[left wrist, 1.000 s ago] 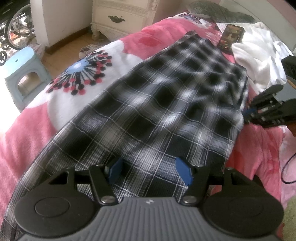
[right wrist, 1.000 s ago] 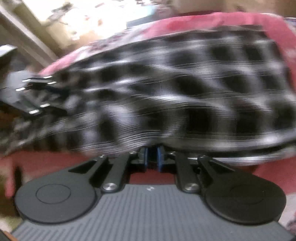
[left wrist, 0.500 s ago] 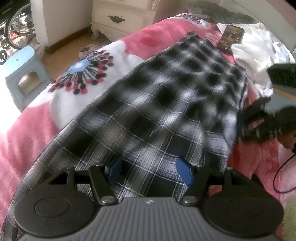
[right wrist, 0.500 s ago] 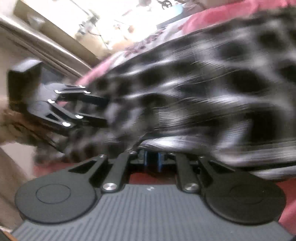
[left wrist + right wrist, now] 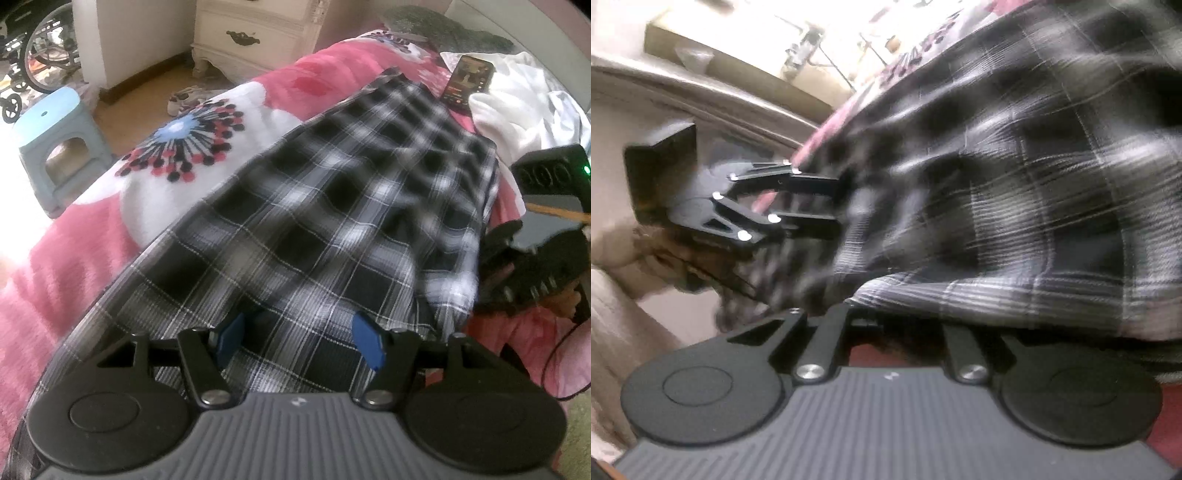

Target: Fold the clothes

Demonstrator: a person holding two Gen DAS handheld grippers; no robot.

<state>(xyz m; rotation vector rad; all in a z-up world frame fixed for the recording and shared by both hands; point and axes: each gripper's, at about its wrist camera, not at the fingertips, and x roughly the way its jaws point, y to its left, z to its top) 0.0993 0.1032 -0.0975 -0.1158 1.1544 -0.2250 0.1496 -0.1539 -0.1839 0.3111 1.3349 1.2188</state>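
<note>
The plaid garment [image 5: 332, 221] lies lengthwise on the pink blanket [image 5: 74, 266], running toward 12 o'clock. The left gripper [image 5: 299, 341] rests over its near end, fingers spread, likely steadying it. At 3 o'clock the right gripper [image 5: 491, 280] lifts the cloth's edge; its fingers are hidden, so I cannot tell their state.

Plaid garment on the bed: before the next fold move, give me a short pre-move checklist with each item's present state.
1. Right hand-held gripper grips the plaid garment: cannot tell; cloth hides its fingertips.
2. Left hand-held gripper ready to grasp: ok; open, its blue pads on either side of the near edge.
3. Right side of the garment lifted for folding: ok; its edge is raised by the right hand-held gripper.
4. Phone clear of the fabric: ok; it lies beside the far corner.
5. White clothes out of the fold path: ok; they lie off to the right.
6. Garment flat: not ok; it is rippled near the lifted edge.
</note>
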